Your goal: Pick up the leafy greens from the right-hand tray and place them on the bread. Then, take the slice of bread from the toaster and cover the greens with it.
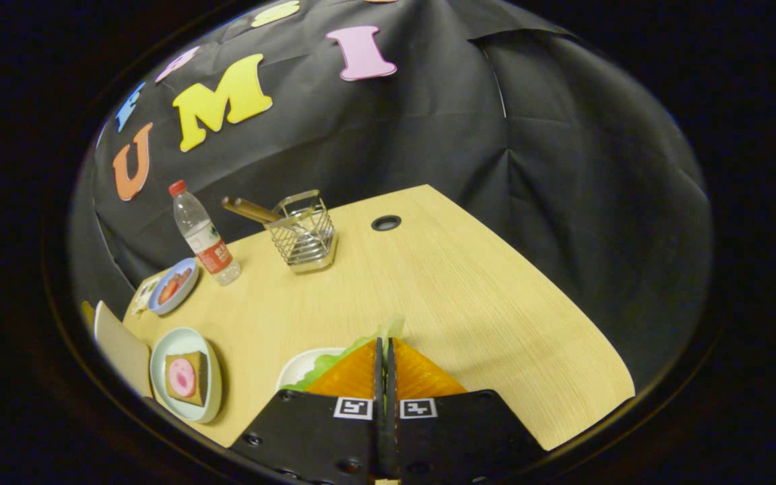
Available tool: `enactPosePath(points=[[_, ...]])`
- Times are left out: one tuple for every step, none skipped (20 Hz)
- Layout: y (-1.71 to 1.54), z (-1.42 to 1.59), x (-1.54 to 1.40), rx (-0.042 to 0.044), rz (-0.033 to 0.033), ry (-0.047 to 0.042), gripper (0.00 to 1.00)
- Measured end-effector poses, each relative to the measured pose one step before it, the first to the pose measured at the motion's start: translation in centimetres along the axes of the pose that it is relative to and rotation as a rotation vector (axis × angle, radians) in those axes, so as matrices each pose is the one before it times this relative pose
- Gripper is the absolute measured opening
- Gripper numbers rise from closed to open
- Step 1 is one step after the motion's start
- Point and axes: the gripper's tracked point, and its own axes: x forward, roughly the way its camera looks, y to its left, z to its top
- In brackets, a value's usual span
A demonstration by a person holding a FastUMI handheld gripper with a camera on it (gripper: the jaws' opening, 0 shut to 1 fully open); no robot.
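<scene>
The bench [428,283] carried all items, its light wood surface bare ahead of the gripper [385,357] and bearing a round cable hole [386,222] near its far edge. The gripper's fingers were pressed together with only a thin seam between them, and leafy greens [326,367] showed just at and beside their tips; whether the fingers pinched a leaf could not be told. The greens lay over a white tray [297,367] just left of the fingers, partly hidden by them. Well to the left of the fingers, a pale plate [209,391] held a slice of bread [187,378] topped with a pink round slice. Beyond it stood a small bowl [174,287] with red contents, and just beside that an upright water bottle [203,234]. Further right, a wire holder [304,239] held utensils with wooden handles [248,210] tilted to the left.
</scene>
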Motion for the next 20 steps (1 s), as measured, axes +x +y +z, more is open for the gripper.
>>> enactPosePath(points=[[0.157,0.454,-0.774,-0.00767,-0.00176,-0.01903,0.0],[0.21,0.339,-0.798,-0.00763,-0.00538,-0.01055,0.0],[0.476,0.212,-0.874,-0.00858,0.0023,-0.00732,0.0],[0.551,0.276,-0.818,-0.01257,0.00194,-0.00468,0.0],[0.506,0.273,-0.764,-0.01545,0.00399,-0.01007,0.0],[0.877,0.405,-0.864,-0.02096,0.01217,-0.01417,0.0],[0.577,0.299,-0.605,-0.01779,-0.00187,-0.01329,0.0],[0.668,0.254,-0.651,-0.01603,0.00127,-0.01023,0.0],[0.989,0.243,-0.694,-0.01295,0.00884,-0.00648,0.0],[0.797,0.226,-0.523,-0.01056,0.00251,-0.00931,0.0],[0.966,0.078,-0.568,-0.01228,0.01349,-0.00681,0.0],[0.961,0.081,-0.433,-0.01717,0.00684,-0.00602,0.0],[0.708,0.071,-0.311,-0.01353,0.00478,-0.01019,0.0],[1.135,0.139,-0.223,-0.00065,0.01431,-0.00765,0.0],[1.177,-0.208,-0.198,-0.00051,0.012,0.00003,0.0],[1.208,-0.154,-0.215,-0.0021,0.01282,-0.00264,0.0],[1.193,-0.187,0.026,-0.00134,0.01599,-0.00179,0.0],[1.075,-0.175,0.007,-0.00359,0.01002,-0.00005,0.0],[1.165,-0.213,-0.021,-0.00797,0.01093,-0.00057,0.0],[1.294,-0.121,-0.053,-0.00488,0.01805,-0.00136,0.0]])
